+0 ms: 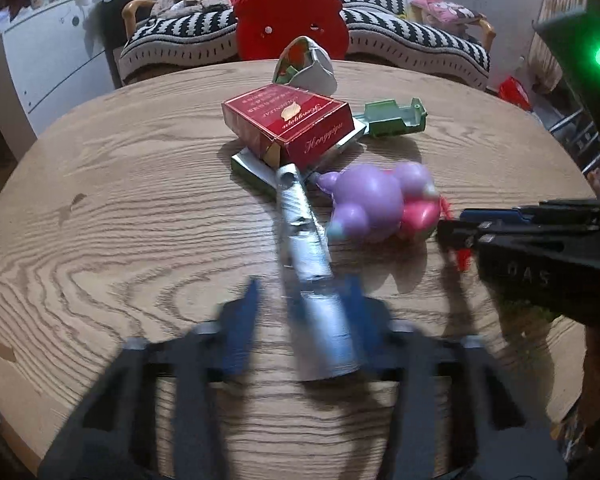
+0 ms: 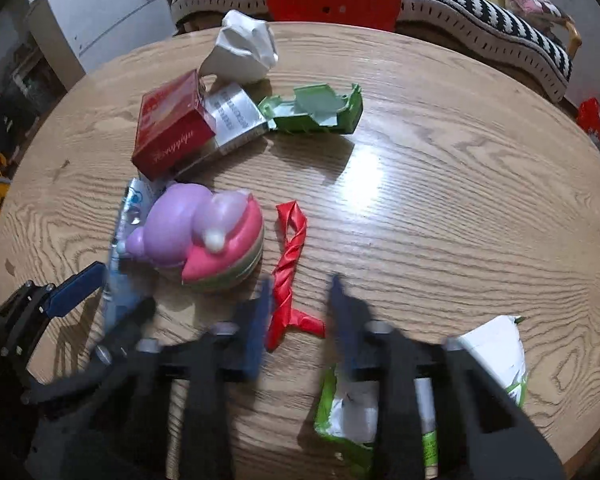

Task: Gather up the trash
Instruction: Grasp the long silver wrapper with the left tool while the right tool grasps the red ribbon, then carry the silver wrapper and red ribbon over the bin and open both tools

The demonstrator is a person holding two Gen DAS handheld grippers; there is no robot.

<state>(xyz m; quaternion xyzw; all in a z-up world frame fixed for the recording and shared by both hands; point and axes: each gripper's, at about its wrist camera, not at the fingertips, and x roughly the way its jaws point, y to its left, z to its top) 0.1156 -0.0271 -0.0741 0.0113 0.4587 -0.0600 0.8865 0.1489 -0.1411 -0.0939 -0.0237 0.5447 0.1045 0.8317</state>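
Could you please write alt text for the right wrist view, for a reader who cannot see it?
The open right gripper straddles a twisted red balloon on a round wooden table. To its left, the left gripper brackets a silver wrapper beside a purple squishy toy; a red cigarette box lies beyond.

Motion blur smears the left gripper (image 1: pixel 304 312), so its jaws' hold on the silver tube (image 1: pixel 308 248) seems uncertain.

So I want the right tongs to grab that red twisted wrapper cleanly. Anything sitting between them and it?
Nothing visible does. The red twisted wrapper lies on bare table with its near end already between the open right tongs. The purple toy sits beside it to the left, apart.
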